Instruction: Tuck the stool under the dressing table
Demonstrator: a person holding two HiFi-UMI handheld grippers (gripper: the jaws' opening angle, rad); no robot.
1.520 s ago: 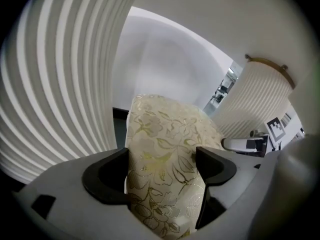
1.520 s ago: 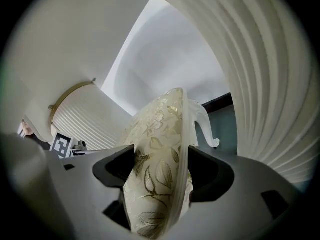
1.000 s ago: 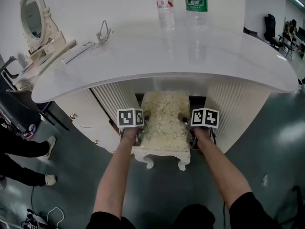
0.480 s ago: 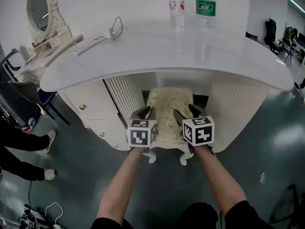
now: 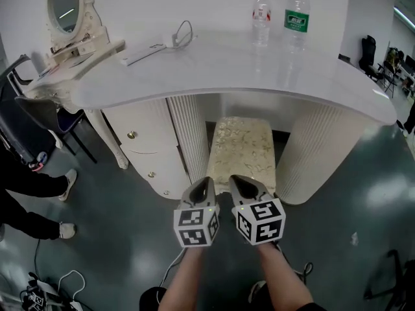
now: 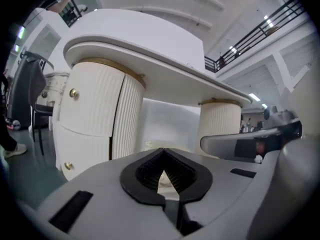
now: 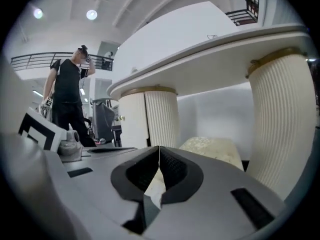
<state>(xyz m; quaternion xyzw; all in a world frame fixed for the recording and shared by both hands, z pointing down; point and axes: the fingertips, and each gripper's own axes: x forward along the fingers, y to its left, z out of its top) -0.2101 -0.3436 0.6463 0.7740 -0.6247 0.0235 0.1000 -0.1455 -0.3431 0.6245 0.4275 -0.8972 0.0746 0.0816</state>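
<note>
Hovering left gripper (image 5: 205,183) and right gripper (image 5: 237,181), jaws just clenching empty, near cream brocade stool (image 5: 244,146) seemingly sitting tucked under white curved desk (image 5: 220,67).

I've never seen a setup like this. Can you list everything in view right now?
Dressing table: one, white, across the middle.
Stool: one, cream patterned seat, in the gap between the table's ribbed pedestals.
Water bottles: two, clear, red label and green label, far right of the tabletop.
Mirror: one, oval cream frame, top left.
Flat strip with cable: one, white, on the tabletop's left.
Chair: one, black, left of the table.
Bystander's legs: dark trousers, left edge.
Left gripper: grey, before the stool, jaws just closed, empty.
Right gripper: grey, beside it, jaws just closed, empty.
</note>
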